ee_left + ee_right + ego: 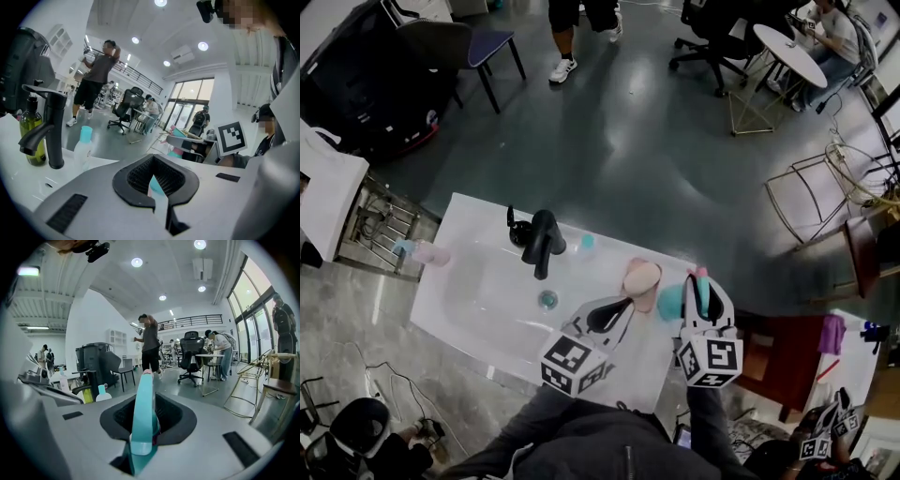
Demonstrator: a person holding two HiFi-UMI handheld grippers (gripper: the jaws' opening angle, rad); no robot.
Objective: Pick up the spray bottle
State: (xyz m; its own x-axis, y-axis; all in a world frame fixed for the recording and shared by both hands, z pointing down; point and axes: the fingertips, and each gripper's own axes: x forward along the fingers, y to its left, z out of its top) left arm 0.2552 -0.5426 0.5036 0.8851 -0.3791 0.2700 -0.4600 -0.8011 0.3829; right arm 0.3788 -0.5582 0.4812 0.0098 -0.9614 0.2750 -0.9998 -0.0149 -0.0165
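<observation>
Grip first: the right tool (702,289) is clamped on the teal spray bottle (672,302), which sits at the desk's (478,309) near right corner, close to the right edge. From the head view I see the bottle's rounded teal body bulging out to the left of the jaws. A pink tip pokes past them, aimed at the desk's far edge, away from the person holding it. The right gripper view gives the bottle edge-on as a narrow teal blade. Its long axis lies with the line of the jaws, rising from their seam to that pink tip, with the pads pressed on both flanks. Whether the body below stands upright or leans, neither view lets me say.

The left tool (614,315) lies just beside it, toward the middle of the near edge. Its jaws are drawn together to a thin slit with nothing clamped. A pink round-topped container (642,278) stands just past its tip, between the two tools.

The left gripper view shows the black faucet (49,126) side-on, with an olive-green bottle (32,136) by it and a clear bottle with a teal cap (84,143) near it. The head view alone shows the basin's drain (547,300) and a pale pink bottle (427,253) lying at the left edge.
</observation>
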